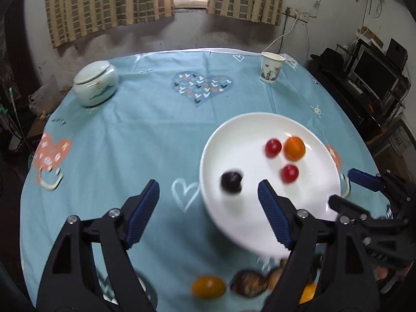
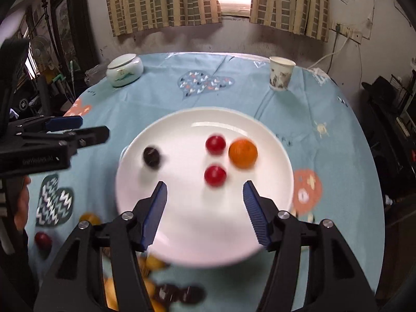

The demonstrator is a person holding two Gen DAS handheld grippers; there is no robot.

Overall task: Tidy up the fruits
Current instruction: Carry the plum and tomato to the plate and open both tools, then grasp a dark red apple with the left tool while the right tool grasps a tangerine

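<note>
Your round white ceramic plate (image 2: 260, 140) on the desk (image 2: 161, 98) holds four fruits — two red, one orange, one dark. Both grippers — left (image 1: 208, 195), right (image 2: 204, 197) — hover over its near edge, fingers released, gripping nothing.

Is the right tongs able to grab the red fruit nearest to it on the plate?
Probably yes. The right tongs are open and empty, and the nearer red fruit lies just ahead of the tips on the white plate, with nothing between. The orange fruit sits apart.
</note>
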